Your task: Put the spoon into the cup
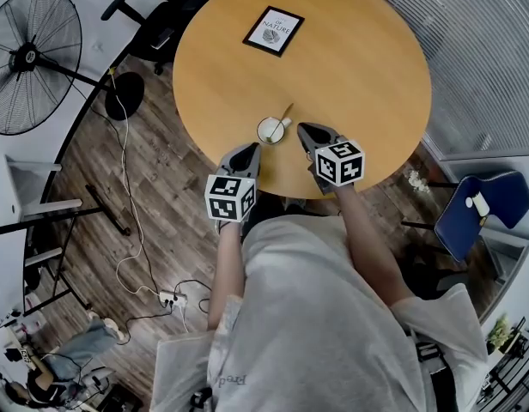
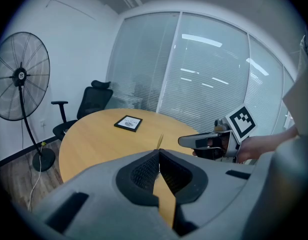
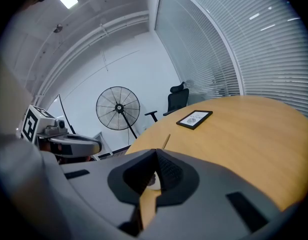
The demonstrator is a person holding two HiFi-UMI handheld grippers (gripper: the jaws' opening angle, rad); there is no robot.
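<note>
We're holding left gripper [image 1: 249, 150] and right gripper [image 1: 307, 130] jaws closed, empty; cup [image 1: 270, 131] with spoon [image 1: 287, 113] sitting just ahead between them, so any forward nudge risks tipping it.

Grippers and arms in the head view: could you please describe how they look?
The left gripper and right gripper are grey tapering shells with black ribbed pads; each carries a white cube with black square markers. The person wears a pale short-sleeved T-shirt.
</note>
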